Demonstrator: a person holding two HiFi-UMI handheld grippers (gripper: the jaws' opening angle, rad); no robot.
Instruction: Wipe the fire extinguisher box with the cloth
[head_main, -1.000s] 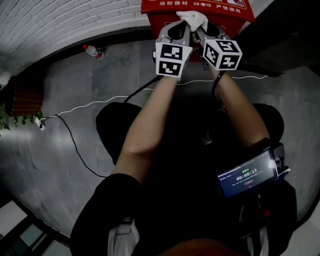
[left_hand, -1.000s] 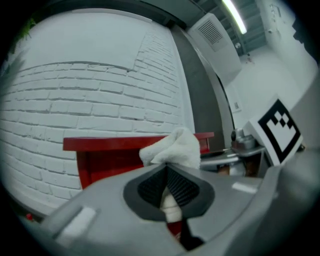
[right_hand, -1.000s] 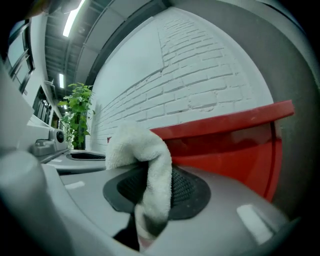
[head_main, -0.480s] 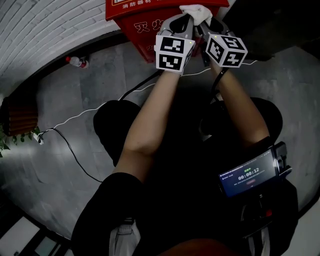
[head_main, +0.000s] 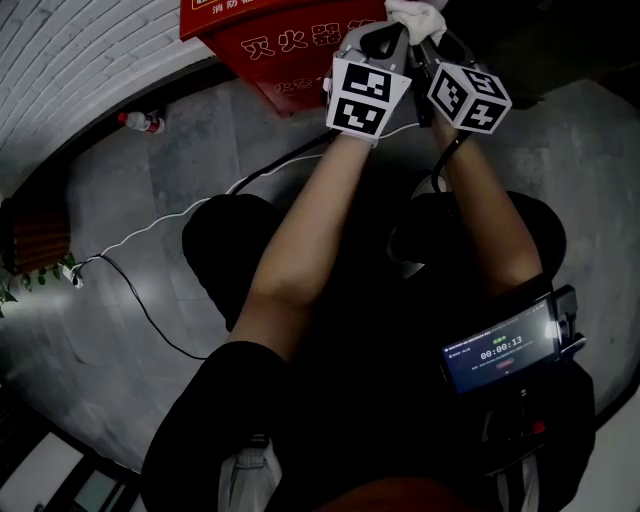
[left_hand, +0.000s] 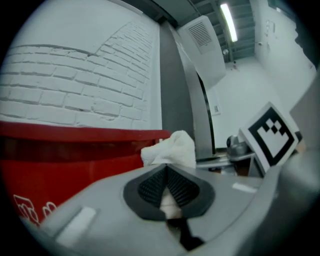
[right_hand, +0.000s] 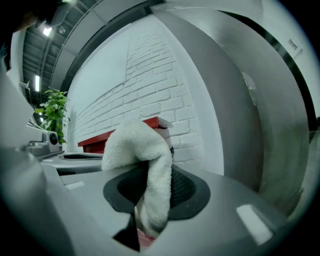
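Observation:
The red fire extinguisher box stands against the wall at the top of the head view, with white characters on its front. A white cloth lies bunched at the box's top right end. Both grippers hold it side by side. My left gripper is shut on the cloth, a strip of which shows between the pads, with the red box just beyond. My right gripper is shut on the cloth, which drapes down through its jaws; the box's red top edge shows behind it.
A white brick wall runs behind the box. On the grey floor lie a plastic bottle and a white cable. A planter with a green plant stands at the far left. A screen device hangs at the person's waist.
Both grippers with the cloth have moved right along the top of the box. The box has shifted left in the head view, and more of its front shows.

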